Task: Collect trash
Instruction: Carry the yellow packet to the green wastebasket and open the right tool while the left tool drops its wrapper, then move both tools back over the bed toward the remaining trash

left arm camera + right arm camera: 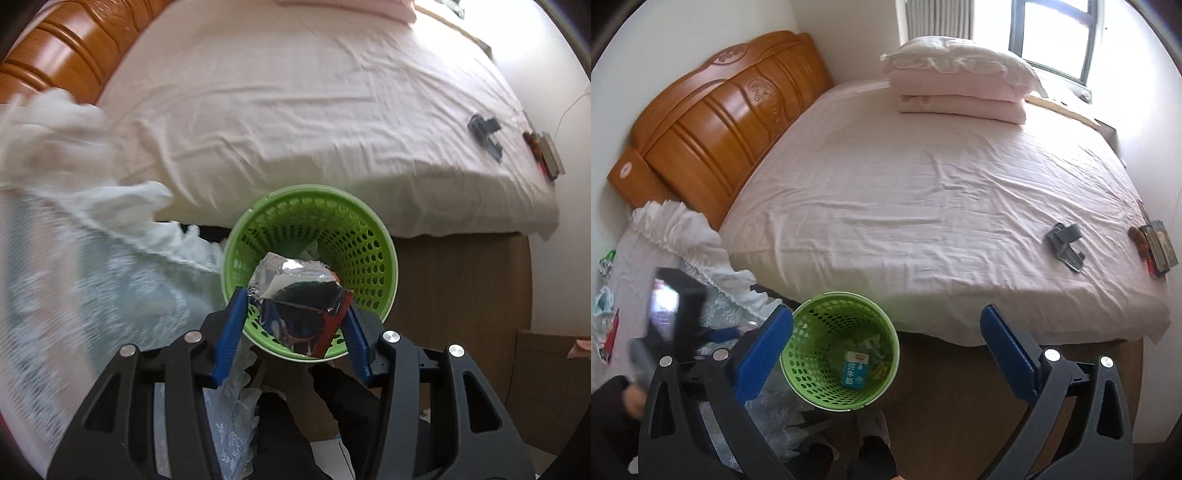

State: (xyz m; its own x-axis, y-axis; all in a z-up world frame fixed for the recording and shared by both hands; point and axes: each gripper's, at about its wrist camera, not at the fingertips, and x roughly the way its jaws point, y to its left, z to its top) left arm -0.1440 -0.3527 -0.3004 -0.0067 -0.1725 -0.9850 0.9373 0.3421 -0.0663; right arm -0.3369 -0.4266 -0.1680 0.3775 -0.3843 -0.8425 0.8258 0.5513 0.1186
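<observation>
left wrist view, left gripper [293, 295] clamping foil wrapper [295, 291], green basket [369, 236] below

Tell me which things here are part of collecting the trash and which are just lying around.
Part of the job:
- foil wrapper, held in the left gripper above the bin
- green bin
- small blue carton, already in the bin
- scraps on the lace-covered surface
- right gripper, open, holding nothing

Just lying about:
- folded bedding
- grey clip-like object
- box at the bed's edge
</observation>
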